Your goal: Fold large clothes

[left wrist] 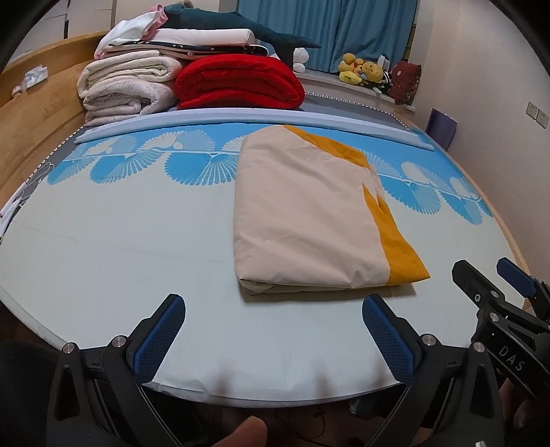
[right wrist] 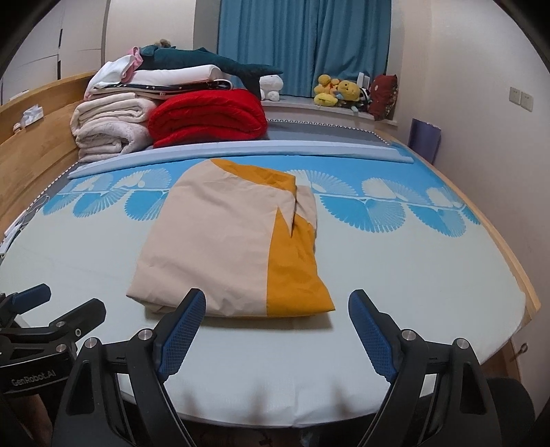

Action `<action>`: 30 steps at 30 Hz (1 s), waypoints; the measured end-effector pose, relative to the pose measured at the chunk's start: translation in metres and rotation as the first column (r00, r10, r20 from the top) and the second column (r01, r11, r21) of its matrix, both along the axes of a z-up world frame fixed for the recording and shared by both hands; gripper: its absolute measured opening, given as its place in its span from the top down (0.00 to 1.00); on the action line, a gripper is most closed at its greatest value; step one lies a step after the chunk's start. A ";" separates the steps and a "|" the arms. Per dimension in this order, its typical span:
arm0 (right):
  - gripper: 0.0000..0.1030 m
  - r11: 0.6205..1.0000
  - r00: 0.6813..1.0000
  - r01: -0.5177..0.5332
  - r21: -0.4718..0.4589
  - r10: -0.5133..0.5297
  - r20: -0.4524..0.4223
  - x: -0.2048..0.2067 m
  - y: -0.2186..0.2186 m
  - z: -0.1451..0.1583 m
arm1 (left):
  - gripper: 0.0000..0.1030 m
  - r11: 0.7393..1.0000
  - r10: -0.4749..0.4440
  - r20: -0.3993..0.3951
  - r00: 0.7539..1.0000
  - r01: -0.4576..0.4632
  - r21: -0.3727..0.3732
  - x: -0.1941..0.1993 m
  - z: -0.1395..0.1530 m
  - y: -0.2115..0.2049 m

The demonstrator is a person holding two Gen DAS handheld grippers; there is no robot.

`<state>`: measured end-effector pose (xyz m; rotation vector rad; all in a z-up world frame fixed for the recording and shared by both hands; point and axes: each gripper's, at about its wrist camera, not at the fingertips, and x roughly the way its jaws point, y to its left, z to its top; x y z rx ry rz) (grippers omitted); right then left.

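A beige and mustard-yellow cloth [left wrist: 309, 213] lies folded into a neat rectangle on the pale blue bed sheet [left wrist: 120, 247]; it also shows in the right wrist view [right wrist: 223, 247]. My left gripper [left wrist: 273, 306] is open and empty, held over the near edge of the bed just short of the cloth. My right gripper [right wrist: 276, 302] is open and empty too, its fingers either side of the cloth's near edge but above the sheet. The right gripper shows at the right of the left wrist view [left wrist: 495, 275]; the left gripper shows at the left of the right wrist view [right wrist: 65, 302].
A stack of folded white blankets [left wrist: 127, 86] and a red blanket [left wrist: 237, 82] sits at the back left by the wooden headboard [left wrist: 37, 137]. Plush toys [left wrist: 361, 68] line the window ledge under blue curtains [left wrist: 326, 27]. The wall [left wrist: 498, 103] runs along the right.
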<state>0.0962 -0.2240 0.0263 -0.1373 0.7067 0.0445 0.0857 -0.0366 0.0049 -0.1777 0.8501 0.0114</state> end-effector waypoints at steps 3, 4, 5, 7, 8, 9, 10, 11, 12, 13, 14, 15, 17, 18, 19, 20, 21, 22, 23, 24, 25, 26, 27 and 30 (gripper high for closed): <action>0.17 1.000 1.000 0.000 0.005 0.000 0.006 0.000 -0.001 0.001 | 0.01 1.000 -0.001 0.007 1.000 0.001 0.008 0.000 0.000 -0.002; 0.17 1.000 1.000 -0.001 0.007 0.001 0.007 0.000 -0.001 0.001 | 0.01 1.000 -0.002 0.008 1.000 0.002 0.010 0.000 0.000 -0.003; 0.17 1.000 1.000 -0.002 0.007 0.002 0.009 0.000 -0.001 0.001 | 0.01 1.000 -0.003 0.011 1.000 0.003 0.012 0.000 0.000 -0.004; 0.17 1.000 1.000 -0.008 0.005 0.008 0.010 0.000 0.001 0.000 | 0.01 1.000 -0.005 0.015 1.000 0.005 0.013 0.000 0.000 -0.005; 0.17 1.000 1.000 -0.012 0.005 0.012 0.010 0.000 0.002 0.000 | 0.01 1.000 -0.005 0.018 1.000 0.005 0.012 0.000 0.001 -0.005; 0.17 1.000 1.000 -0.016 0.004 0.016 0.011 0.000 0.002 0.000 | 0.01 1.000 -0.006 0.021 1.000 0.006 0.011 -0.001 0.001 -0.006; 0.17 1.000 1.000 -0.020 0.003 0.020 0.013 0.000 0.003 0.000 | 0.01 1.000 -0.007 0.022 1.000 0.006 0.012 -0.001 0.001 -0.006; 0.17 1.000 1.000 -0.024 0.001 0.024 0.015 0.000 0.005 0.000 | 0.01 1.000 -0.007 0.025 1.000 0.007 0.014 -0.001 0.001 -0.007; 0.17 1.000 0.999 -0.028 -0.002 0.028 0.017 -0.001 0.006 0.001 | 0.01 1.000 -0.008 0.027 1.000 0.007 0.016 -0.001 0.002 -0.007; 0.17 0.999 0.999 -0.033 -0.005 0.033 0.019 -0.001 0.007 0.000 | 0.01 1.000 -0.007 0.026 1.000 0.007 0.016 -0.001 0.002 -0.007; 0.17 0.999 0.999 -0.036 -0.008 0.036 0.020 -0.001 0.007 0.001 | 0.01 1.000 -0.007 0.026 1.000 0.007 0.013 -0.001 0.001 -0.007; 0.17 0.999 0.999 -0.035 -0.013 0.035 0.021 -0.001 0.008 0.000 | 0.01 1.000 -0.007 0.025 1.000 0.007 0.010 -0.001 0.002 -0.006; 0.17 0.999 0.999 -0.036 -0.009 0.036 0.019 0.000 0.008 0.000 | 0.01 1.000 -0.006 0.025 1.000 0.006 0.011 -0.001 0.002 -0.007; 0.17 0.999 0.999 -0.036 -0.007 0.036 0.018 0.000 0.008 0.000 | 0.01 1.000 -0.006 0.025 1.000 0.006 0.011 -0.001 0.002 -0.006; 0.17 0.999 0.999 -0.034 -0.009 0.035 0.020 0.000 0.008 -0.001 | 0.01 1.000 -0.006 0.024 1.000 0.006 0.010 -0.001 0.001 -0.006; 0.17 0.999 0.999 -0.033 -0.012 0.033 0.022 0.000 0.009 -0.001 | 0.01 1.000 -0.006 0.022 1.000 0.005 0.008 -0.001 0.001 -0.006; 0.17 0.999 0.999 -0.033 -0.012 0.034 0.022 0.001 0.008 -0.001 | 0.01 1.000 -0.005 0.021 1.000 0.005 0.006 -0.001 0.001 -0.006; 0.17 0.999 0.999 -0.033 -0.011 0.033 0.021 0.001 0.008 -0.001 | 0.01 1.000 -0.003 0.020 1.000 0.002 0.005 0.000 0.002 -0.007; 0.17 0.999 0.999 -0.032 -0.009 0.033 0.020 0.001 0.008 -0.002 | 0.01 1.000 -0.003 0.020 1.000 0.003 0.005 0.000 0.002 -0.007; 0.17 0.999 0.999 -0.033 -0.009 0.033 0.020 0.001 0.008 -0.001 | 0.01 1.000 -0.004 0.020 1.000 0.004 0.005 0.000 0.002 -0.007; 0.17 0.999 0.999 -0.033 -0.011 0.033 0.021 0.001 0.008 -0.001 | 0.01 1.000 -0.002 0.020 1.000 0.002 0.005 0.000 0.002 -0.007; 0.17 0.999 0.999 -0.034 -0.013 0.034 0.023 0.001 0.008 -0.001 | 0.01 1.000 -0.002 0.021 1.000 0.002 0.004 0.000 0.002 -0.008; 0.17 0.999 0.999 -0.034 -0.013 0.035 0.023 0.001 0.007 -0.001 | 0.01 1.000 -0.003 0.021 1.000 0.003 0.003 0.000 0.002 -0.008; 0.17 0.999 0.999 -0.034 -0.013 0.034 0.022 0.001 0.007 -0.001 | 0.01 1.000 -0.008 0.024 1.000 0.008 0.007 0.001 0.002 -0.009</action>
